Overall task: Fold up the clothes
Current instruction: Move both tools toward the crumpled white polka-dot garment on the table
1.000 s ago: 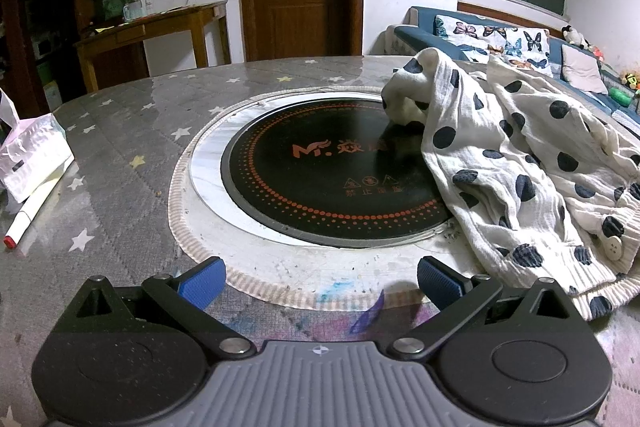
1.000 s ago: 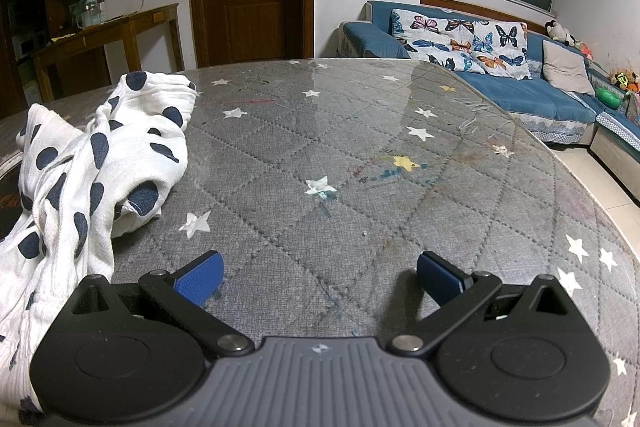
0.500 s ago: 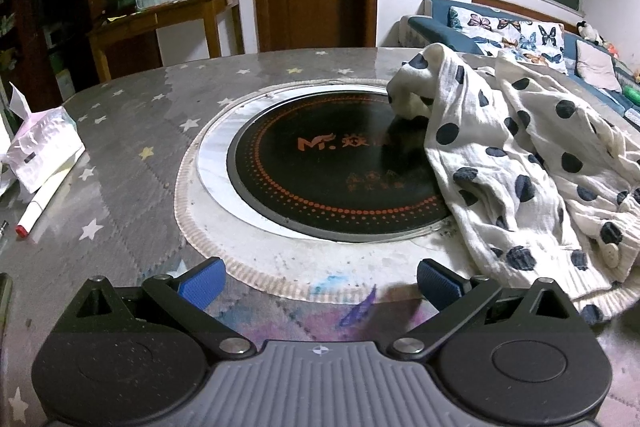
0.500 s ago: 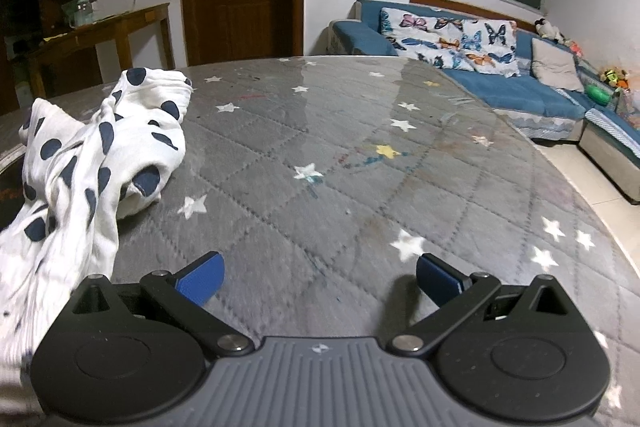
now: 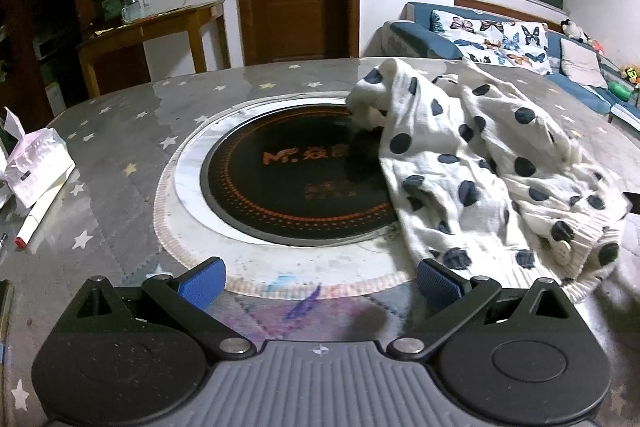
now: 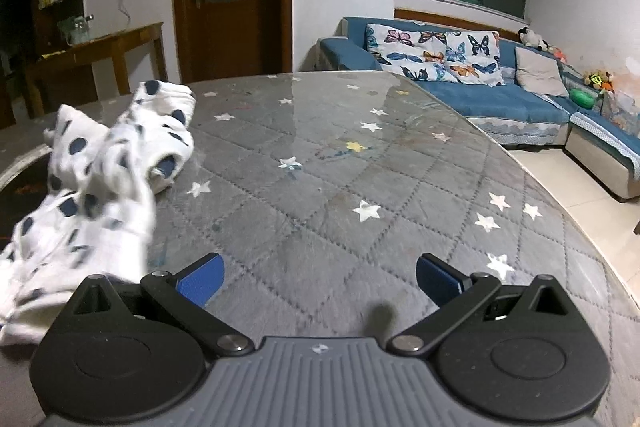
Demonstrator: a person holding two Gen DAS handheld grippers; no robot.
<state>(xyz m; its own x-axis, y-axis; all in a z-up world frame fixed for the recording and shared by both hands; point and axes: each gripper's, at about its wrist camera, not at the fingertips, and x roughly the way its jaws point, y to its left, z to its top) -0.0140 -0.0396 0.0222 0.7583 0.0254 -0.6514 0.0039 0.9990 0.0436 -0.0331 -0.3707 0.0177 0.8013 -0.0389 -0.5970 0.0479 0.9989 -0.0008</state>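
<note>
1. Left tongs (image 5: 318, 281) sit at the bottom of the frame, spread wide with nothing between the blue pads, hanging over the near rim of the round cooktop (image 5: 288, 179) set in the desk (image 5: 120, 155).
2. The polka-dot garment (image 5: 472, 163) lies crumpled at the right of that frame, partly draped over the cooktop's right edge.
3. Right tongs (image 6: 318, 279) are wide too, empty, over bare star-pattern desk; the garment is at the left edge there, a bit blurry.
4. A marker (image 5: 38, 215) and a tissue pack (image 5: 36, 167) sit far left.
</note>
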